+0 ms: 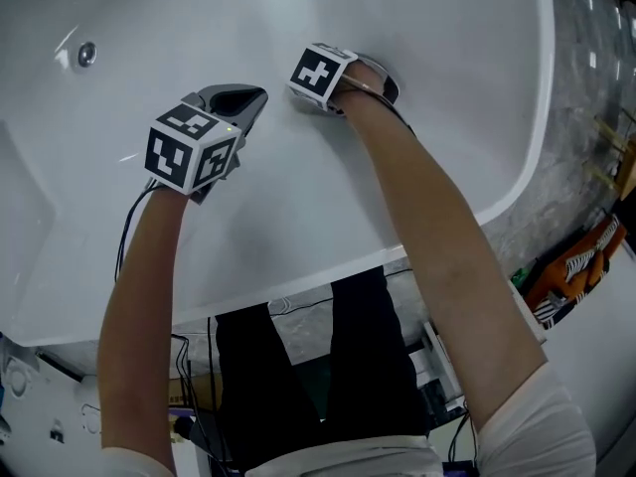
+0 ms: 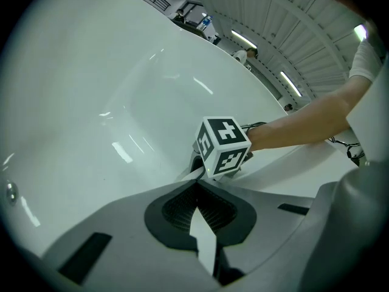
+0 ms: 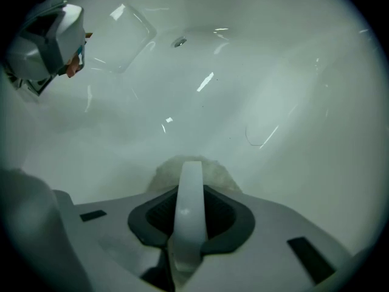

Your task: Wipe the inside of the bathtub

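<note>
The white bathtub (image 1: 427,28) fills the head view; I look down into it over its near rim. My right gripper (image 1: 370,79) reaches far into the tub and is shut on the white handle (image 3: 189,205) of a wiper. The wiper's fuzzy grey pad (image 3: 216,170) is pressed against the tub's inner wall (image 3: 273,102). My left gripper (image 1: 246,98) hovers to the left of the right gripper and a little nearer to me, jaws shut with nothing held (image 2: 196,187). The right gripper's marker cube (image 2: 223,146) shows just beyond the left jaws.
A round metal fitting (image 1: 87,55) sits in the tub wall at the far left, also seen as the fitting (image 3: 180,42) in the right gripper view. Grey stone floor (image 1: 581,157) lies to the right, with an orange and black object (image 1: 574,266). Cables and gear (image 1: 199,405) lie below the near rim.
</note>
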Demonstrator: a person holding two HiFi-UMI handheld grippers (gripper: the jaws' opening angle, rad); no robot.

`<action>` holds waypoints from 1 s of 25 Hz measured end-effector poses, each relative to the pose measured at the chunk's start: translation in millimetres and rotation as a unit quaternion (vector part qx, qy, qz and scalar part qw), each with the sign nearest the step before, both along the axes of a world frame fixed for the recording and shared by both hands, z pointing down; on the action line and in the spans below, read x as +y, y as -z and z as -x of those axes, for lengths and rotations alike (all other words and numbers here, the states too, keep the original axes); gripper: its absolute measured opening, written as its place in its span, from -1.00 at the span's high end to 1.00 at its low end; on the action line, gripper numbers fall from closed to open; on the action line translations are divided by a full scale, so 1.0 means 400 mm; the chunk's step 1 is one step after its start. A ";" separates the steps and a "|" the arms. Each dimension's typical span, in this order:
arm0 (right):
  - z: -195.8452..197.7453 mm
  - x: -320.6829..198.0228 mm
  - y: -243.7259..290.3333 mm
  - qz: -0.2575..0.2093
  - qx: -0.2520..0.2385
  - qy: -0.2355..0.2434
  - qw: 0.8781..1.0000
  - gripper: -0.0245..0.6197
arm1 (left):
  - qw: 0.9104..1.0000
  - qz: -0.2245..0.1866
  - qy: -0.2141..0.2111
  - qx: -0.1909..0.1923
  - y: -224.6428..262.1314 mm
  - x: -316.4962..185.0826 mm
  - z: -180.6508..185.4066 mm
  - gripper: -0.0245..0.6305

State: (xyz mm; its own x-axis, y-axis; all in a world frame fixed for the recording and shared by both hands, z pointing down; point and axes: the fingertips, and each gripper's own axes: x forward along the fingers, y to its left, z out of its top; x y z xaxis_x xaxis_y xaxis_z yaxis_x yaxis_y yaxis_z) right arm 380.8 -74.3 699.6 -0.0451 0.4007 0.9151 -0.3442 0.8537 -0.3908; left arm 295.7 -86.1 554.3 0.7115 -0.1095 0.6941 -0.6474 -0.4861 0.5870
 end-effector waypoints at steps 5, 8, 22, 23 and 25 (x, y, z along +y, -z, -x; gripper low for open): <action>-0.044 0.002 0.092 -0.013 0.013 -0.017 1.000 0.64 | 1.000 -0.021 -0.009 -0.006 0.076 -0.006 -0.031 0.90; -0.069 0.006 0.156 -0.010 0.026 -0.020 0.999 0.64 | 0.999 -0.030 -0.013 -0.002 0.135 -0.003 -0.046 0.90; -0.236 0.014 0.496 0.003 0.045 -0.063 0.997 0.64 | 0.998 -0.053 -0.017 0.003 0.434 -0.007 -0.148 0.90; -0.251 0.012 0.518 0.006 0.046 -0.065 0.997 0.64 | 0.998 -0.056 -0.017 0.003 0.455 -0.013 -0.160 0.89; -0.276 0.012 0.554 0.013 0.046 -0.070 0.996 0.64 | 0.998 -0.058 -0.015 0.005 0.490 -0.022 -0.179 0.90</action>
State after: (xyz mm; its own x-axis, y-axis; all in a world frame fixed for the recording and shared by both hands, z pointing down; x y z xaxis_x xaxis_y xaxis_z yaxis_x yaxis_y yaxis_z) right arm 491.3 -69.6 478.1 -0.0189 0.4196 0.9075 -0.4953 0.7845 -0.3731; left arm 367.3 -95.0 358.4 0.7219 -0.1677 0.6714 -0.6265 -0.5704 0.5312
